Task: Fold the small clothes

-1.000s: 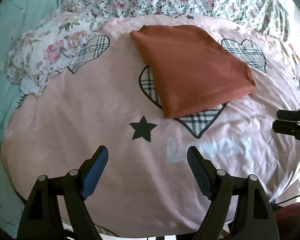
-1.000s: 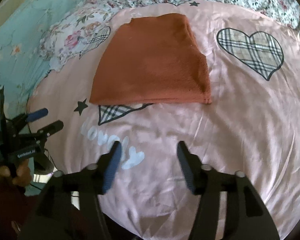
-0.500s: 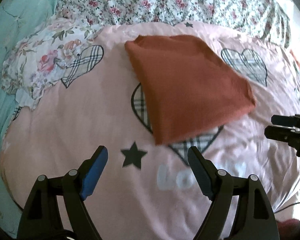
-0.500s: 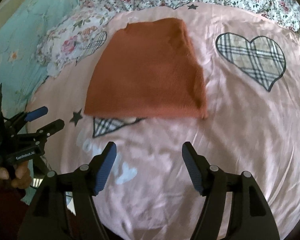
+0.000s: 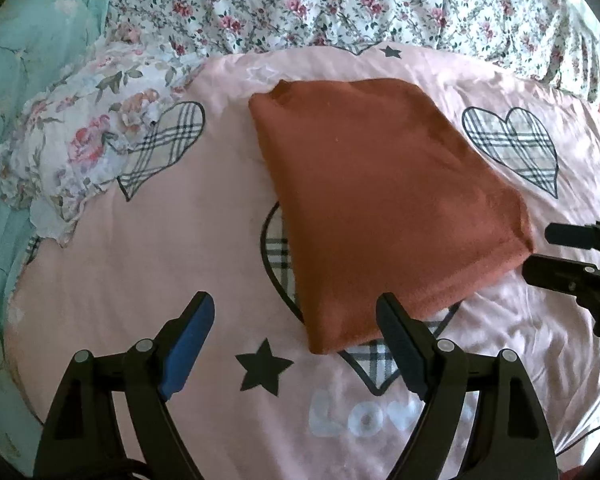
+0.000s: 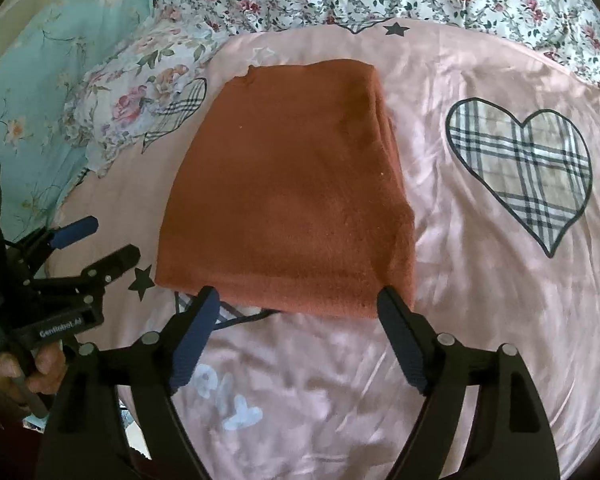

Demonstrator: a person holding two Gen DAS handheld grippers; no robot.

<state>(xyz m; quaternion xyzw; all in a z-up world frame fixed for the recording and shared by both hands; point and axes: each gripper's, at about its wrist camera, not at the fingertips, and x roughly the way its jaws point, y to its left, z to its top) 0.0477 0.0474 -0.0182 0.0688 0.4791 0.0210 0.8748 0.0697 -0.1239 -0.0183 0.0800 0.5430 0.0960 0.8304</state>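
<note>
A rust-orange garment (image 5: 384, 200) lies folded flat on the pink bedspread (image 5: 172, 248); it also shows in the right wrist view (image 6: 288, 196). My left gripper (image 5: 296, 312) is open and empty, just short of the garment's near left corner. My right gripper (image 6: 298, 304) is open and empty, its fingertips at the garment's near edge. The right gripper shows at the right edge of the left wrist view (image 5: 556, 252), close to the garment's right corner. The left gripper shows at the left of the right wrist view (image 6: 100, 244).
The pink bedspread (image 6: 480, 280) has plaid hearts, black stars and white lettering. A floral quilt (image 5: 340, 4) lies along the far side. A floral pillow (image 5: 80, 148) and teal sheet (image 5: 24, 60) are at the left. The bed's edge is near me.
Both grippers have moved forward toward the garment, which now sits closer and larger in both views. The right gripper's jaws have opened wider. The garment itself has not moved.
</note>
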